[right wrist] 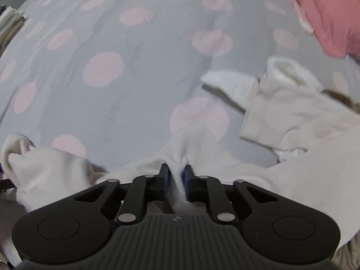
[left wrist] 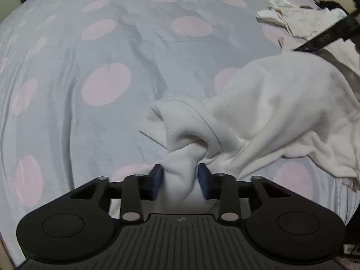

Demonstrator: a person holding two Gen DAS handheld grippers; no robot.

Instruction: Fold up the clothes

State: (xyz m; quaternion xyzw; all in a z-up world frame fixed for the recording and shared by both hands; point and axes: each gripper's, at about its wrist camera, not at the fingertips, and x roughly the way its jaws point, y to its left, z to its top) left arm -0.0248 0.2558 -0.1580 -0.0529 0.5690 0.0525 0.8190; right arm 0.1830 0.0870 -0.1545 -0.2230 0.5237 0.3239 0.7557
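A white fleece garment (left wrist: 281, 103) lies bunched on the bed. My left gripper (left wrist: 180, 176) is shut on a twisted edge of it, with cloth bulging between the blue pads. In the right wrist view my right gripper (right wrist: 176, 172) is shut on another fold of the same white garment (right wrist: 56, 168), which spreads to both sides of the fingers. The right gripper's black body (left wrist: 328, 36) shows at the far right of the left wrist view, above the garment.
The bed has a grey sheet with pink dots (left wrist: 108, 85), also in the right wrist view (right wrist: 103, 67). More white clothes (left wrist: 299, 20) lie at the back right, also in the right wrist view (right wrist: 292, 99). A pink garment (right wrist: 326, 15) lies at the far right corner.
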